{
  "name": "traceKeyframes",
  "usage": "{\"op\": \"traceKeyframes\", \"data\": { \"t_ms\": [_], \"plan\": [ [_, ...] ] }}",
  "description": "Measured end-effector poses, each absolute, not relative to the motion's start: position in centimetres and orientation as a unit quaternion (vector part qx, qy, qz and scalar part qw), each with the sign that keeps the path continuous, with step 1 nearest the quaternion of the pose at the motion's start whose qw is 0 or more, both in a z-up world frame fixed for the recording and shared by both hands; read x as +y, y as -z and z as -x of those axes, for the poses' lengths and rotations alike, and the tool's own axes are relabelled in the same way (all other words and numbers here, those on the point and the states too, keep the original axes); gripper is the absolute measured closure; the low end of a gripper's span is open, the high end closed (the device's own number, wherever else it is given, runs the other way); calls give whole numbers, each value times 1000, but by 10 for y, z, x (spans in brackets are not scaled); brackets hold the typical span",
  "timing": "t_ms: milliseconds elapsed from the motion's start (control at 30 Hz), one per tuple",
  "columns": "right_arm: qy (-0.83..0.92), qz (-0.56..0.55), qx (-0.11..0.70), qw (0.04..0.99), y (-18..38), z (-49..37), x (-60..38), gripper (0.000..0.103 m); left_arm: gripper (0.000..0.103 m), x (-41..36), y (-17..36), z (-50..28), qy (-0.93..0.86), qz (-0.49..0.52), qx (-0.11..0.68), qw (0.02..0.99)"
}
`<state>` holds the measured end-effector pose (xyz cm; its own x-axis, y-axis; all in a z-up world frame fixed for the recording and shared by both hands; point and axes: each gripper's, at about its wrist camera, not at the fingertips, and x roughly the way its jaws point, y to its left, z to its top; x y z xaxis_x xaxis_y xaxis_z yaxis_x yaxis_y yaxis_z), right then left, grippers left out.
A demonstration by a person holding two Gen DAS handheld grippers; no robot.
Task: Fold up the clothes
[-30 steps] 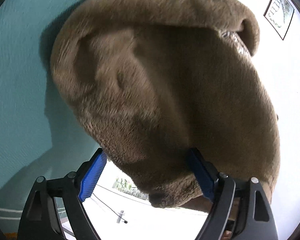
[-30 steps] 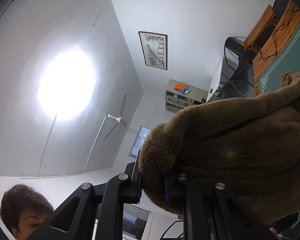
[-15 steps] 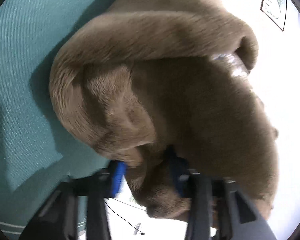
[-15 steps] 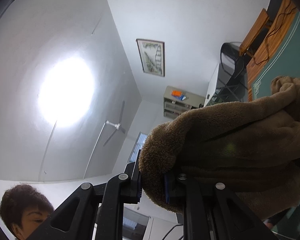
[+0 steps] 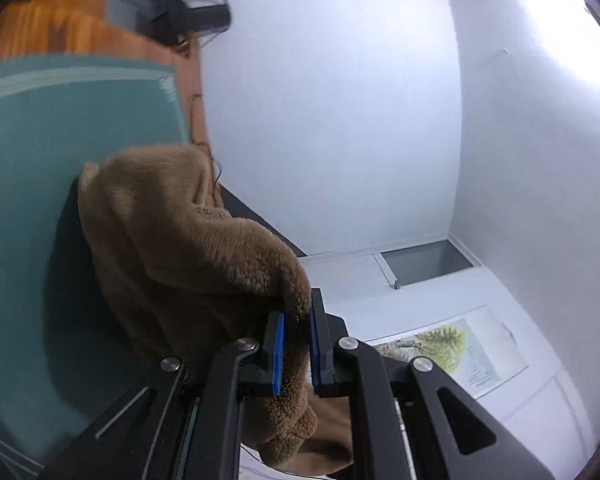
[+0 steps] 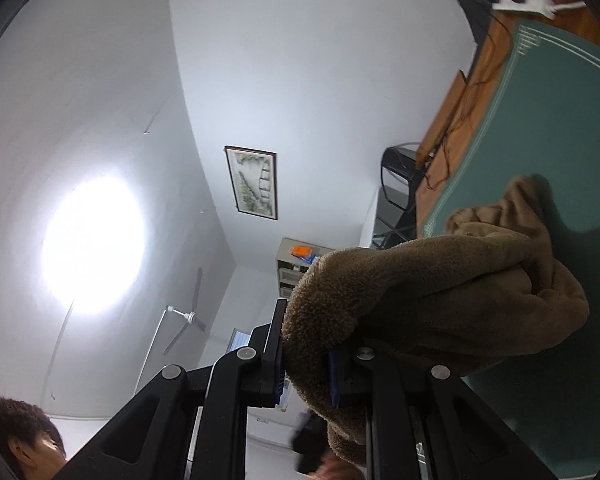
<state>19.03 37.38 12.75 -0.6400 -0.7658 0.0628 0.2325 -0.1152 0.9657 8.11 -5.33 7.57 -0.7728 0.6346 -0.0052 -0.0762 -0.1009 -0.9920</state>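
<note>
I have the left gripper [image 5: 297, 344] clamped on a fold of the brown fleece garment [image 5: 168, 248], its blue pads [image 5: 278, 354] pressed into the pile on both sides, and from there the cloth drapes away toward the green mat [image 5: 40, 168], where its far end rests. On my other side the right gripper [image 6: 306, 354] is likewise closed on a thick roll of the same brown fleece garment [image 6: 440, 292], which bulges over the tips and trails toward the green mat [image 6: 560, 120]. Past the mat I see a wooden table [image 6: 452, 100] with cables, a framed picture [image 6: 254, 184] on the white wall, a ceiling fan [image 6: 186, 316], and a person's head [image 6: 24, 432] at the lower left edge
</note>
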Motion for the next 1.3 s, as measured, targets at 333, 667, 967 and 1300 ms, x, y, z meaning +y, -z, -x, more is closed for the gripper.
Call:
{"op": "traceKeyframes", "data": {
  "t_ms": [333, 667, 967, 1300],
  "plan": [
    [709, -214, -539, 400, -138, -194, 385, 84, 91, -99, -100, -158, -758, 182, -564, 272],
    [709, -123, -517, 464, -202, -200, 393, 84, 92, -113, -189, -192, -801, 89, -506, 306],
    [745, -96, -439, 493, -261, -213, 369, 84, 92, -113, -219, -202, -822, 57, -473, 310],
    [750, -113, -385, 526, -318, -182, 307, 84, 22, -108, -178, -225, -886, 94, -398, 218]
  ]
}}
